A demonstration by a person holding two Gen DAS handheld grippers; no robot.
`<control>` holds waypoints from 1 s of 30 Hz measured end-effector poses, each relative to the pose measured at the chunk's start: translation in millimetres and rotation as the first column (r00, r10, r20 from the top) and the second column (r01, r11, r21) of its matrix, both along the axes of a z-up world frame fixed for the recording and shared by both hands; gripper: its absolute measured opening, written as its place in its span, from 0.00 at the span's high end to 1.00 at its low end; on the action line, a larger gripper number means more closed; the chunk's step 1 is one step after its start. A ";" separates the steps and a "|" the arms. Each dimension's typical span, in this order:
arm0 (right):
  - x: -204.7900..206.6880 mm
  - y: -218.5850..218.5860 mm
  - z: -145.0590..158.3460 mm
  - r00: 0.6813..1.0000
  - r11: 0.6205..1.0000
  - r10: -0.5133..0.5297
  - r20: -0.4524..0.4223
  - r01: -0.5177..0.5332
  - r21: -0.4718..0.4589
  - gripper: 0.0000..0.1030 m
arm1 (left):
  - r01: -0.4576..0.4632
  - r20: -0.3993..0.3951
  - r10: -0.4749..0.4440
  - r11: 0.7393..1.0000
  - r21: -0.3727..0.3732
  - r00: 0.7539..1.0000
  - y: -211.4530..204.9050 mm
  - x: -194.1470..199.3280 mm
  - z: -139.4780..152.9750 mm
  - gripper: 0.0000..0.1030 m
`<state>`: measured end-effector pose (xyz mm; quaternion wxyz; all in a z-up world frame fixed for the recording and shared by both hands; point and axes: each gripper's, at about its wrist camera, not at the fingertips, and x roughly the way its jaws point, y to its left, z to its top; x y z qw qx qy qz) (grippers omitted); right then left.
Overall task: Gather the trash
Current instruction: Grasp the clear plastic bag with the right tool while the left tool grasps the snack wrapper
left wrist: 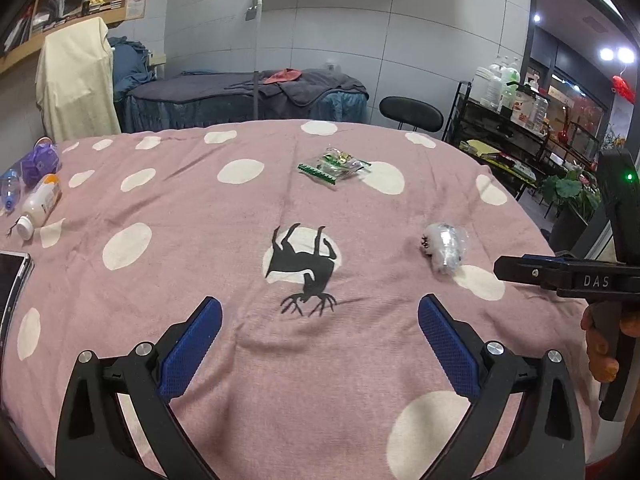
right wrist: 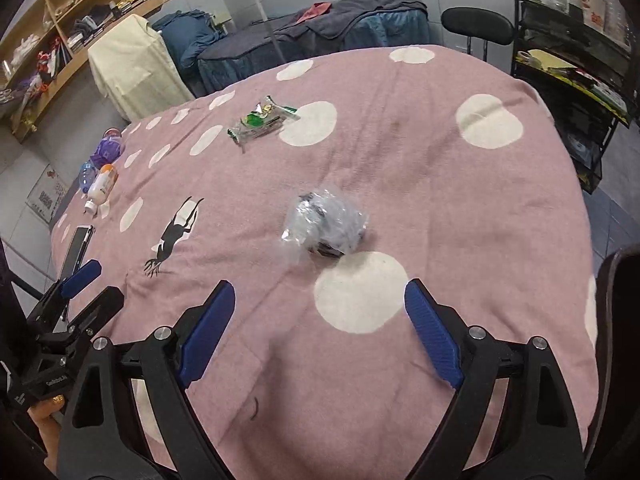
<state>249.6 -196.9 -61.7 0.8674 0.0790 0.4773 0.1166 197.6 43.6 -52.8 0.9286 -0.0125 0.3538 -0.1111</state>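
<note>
A crumpled clear plastic wrapper with dark bits inside lies on the pink spotted cloth, a short way ahead of my right gripper, which stands open with nothing between its blue pads. The same wrapper shows to the right in the left wrist view. A green and clear snack packet lies farther back, seen again as the packet at the upper left. My left gripper is open and empty over the deer print. The left gripper also shows at the right wrist view's left edge.
At the cloth's left edge lie a white bottle, a blue bottle and a purple bag. A phone rests nearer. Behind stand a stool, a wire rack, a covered bed and shelves.
</note>
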 end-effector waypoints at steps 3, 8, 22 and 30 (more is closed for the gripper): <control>24.8 12.8 -9.7 0.999 1.000 0.017 -0.039 -0.018 -0.010 0.17 | -0.002 -0.029 0.002 1.000 0.006 1.000 4.9 18.1 -5.2 0.06; 60.9 25.2 -33.3 0.994 0.997 0.013 -0.109 -0.021 -0.074 0.31 | 0.018 -0.029 -0.018 1.000 0.023 0.999 3.3 55.3 -2.1 0.06; 51.1 2.8 -25.7 0.991 1.000 -0.003 -0.134 0.004 0.005 0.64 | 0.233 -0.090 -0.216 0.934 0.270 0.972 -70.3 190.4 -18.9 0.06; 28.5 -0.5 -10.5 0.995 1.000 0.001 -0.095 0.000 0.005 0.64 | 0.284 -0.149 -0.259 0.941 0.186 0.954 -80.3 217.5 -24.2 0.52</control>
